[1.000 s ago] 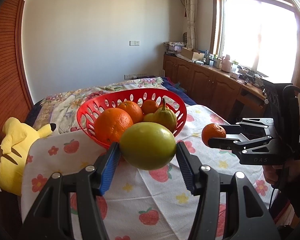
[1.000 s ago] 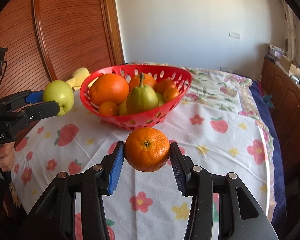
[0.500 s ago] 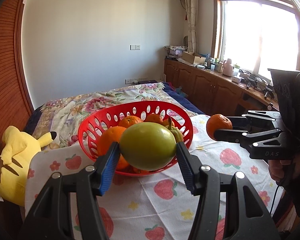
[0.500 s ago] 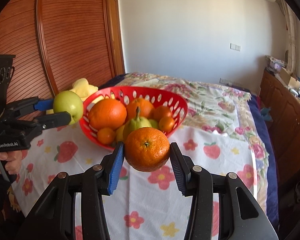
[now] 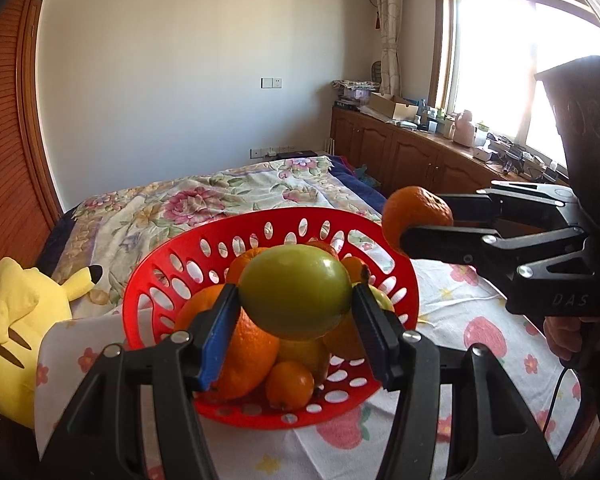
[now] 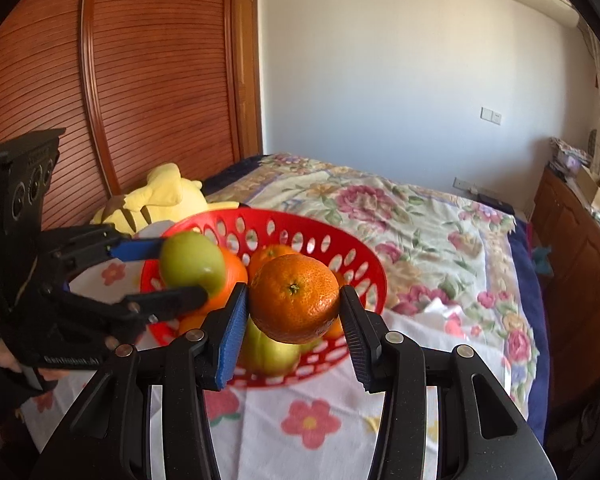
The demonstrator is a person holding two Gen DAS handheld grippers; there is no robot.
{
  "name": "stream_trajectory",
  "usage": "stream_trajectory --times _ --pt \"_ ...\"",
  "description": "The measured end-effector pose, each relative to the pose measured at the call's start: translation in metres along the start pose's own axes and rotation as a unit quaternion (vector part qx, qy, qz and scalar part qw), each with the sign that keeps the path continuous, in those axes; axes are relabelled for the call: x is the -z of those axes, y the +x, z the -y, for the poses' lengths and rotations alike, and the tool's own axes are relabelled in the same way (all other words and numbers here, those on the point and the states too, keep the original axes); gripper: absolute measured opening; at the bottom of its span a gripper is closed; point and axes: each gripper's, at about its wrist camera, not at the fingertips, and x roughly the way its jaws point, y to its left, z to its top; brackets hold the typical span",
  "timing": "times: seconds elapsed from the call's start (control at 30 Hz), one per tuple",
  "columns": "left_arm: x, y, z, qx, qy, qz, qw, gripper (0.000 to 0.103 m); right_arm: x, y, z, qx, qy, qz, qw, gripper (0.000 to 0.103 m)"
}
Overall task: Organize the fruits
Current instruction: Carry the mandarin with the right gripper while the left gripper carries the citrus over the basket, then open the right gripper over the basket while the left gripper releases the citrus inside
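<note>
Left gripper (image 5: pixel 296 306) and right gripper (image 6: pixel 294 304) hold fruit above basket (image 5: pixel 188 256).

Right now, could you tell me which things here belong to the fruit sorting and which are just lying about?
Job: round green apple in left tongs; orange mandarin in right tongs; red perforated plastic basket of fruit.
Lying about: yellow plush toy; floral bedspread.

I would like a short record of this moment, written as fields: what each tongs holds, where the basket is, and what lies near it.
left tongs: shut on green apple, held at the red basket
right tongs: shut on orange, held at the basket's other side
red basket: on flowered tablecloth, holds oranges and a pear
yellow plush toy: beside the basket, at the cloth's edge
both fruits: not yet released
</note>
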Motion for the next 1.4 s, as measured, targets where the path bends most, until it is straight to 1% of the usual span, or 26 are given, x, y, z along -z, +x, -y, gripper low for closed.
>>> stream_trajectory --times 0.1,0.2,0.3,0.37,0.5,0.57,0.67,0.73,0.83,0.97,1.13,1.27,1.4 --pt "-0.002 0.011 -0.003 0.001 -0.007 -0.010 0.9999 0.056 -0.009 0.010 0.006 -0.004 0.002 0.003 1.000 0.046" --pt "0.000 0.017 -0.001 -0.002 -0.009 -0.011 0.9999 0.057 -0.018 0.025 0.015 -0.008 0.008 0.001 1.000 0.046" --pt "0.002 0.023 -0.003 -0.006 -0.016 -0.014 0.9998 0.057 -0.019 0.040 0.023 -0.014 0.012 -0.002 1.000 0.046" --pt "0.002 0.026 -0.005 -0.007 -0.018 -0.017 0.9997 0.057 -0.019 0.053 0.028 -0.017 0.017 -0.012 1.000 0.046" --pt "0.003 0.027 -0.005 -0.003 -0.012 -0.015 0.9998 0.057 -0.017 0.078 0.041 -0.023 0.038 -0.032 0.998 0.046" --pt "0.004 0.026 -0.007 0.003 -0.018 -0.012 0.9998 0.057 -0.015 0.090 0.045 -0.028 0.044 -0.044 0.998 0.046" --pt "0.003 0.021 -0.008 0.011 -0.022 -0.007 0.9997 0.057 -0.016 0.101 0.049 -0.022 0.046 -0.050 0.997 0.046" --pt "0.004 0.017 -0.008 0.008 -0.018 0.005 0.9998 0.057 -0.018 0.107 0.049 -0.023 0.046 -0.052 0.997 0.046" --pt "0.005 0.016 -0.012 0.004 -0.022 0.007 0.9997 0.057 -0.017 0.114 0.048 -0.024 0.048 -0.059 0.997 0.046" --pt "0.006 0.011 -0.015 0.002 -0.027 0.007 0.9996 0.057 -0.015 0.117 0.046 -0.020 0.043 -0.060 0.997 0.047" --pt "0.008 0.000 -0.015 -0.006 -0.024 0.010 0.9996 0.057 -0.013 0.118 0.047 -0.026 0.047 -0.060 0.997 0.048" --pt "0.012 -0.008 -0.016 -0.013 -0.025 0.012 0.9995 0.057 -0.011 0.109 0.043 -0.029 0.042 -0.055 0.997 0.048" --pt "0.017 -0.017 -0.016 -0.016 -0.028 0.015 0.9994 0.057 -0.008 0.094 0.038 -0.020 0.041 -0.049 0.998 0.048"
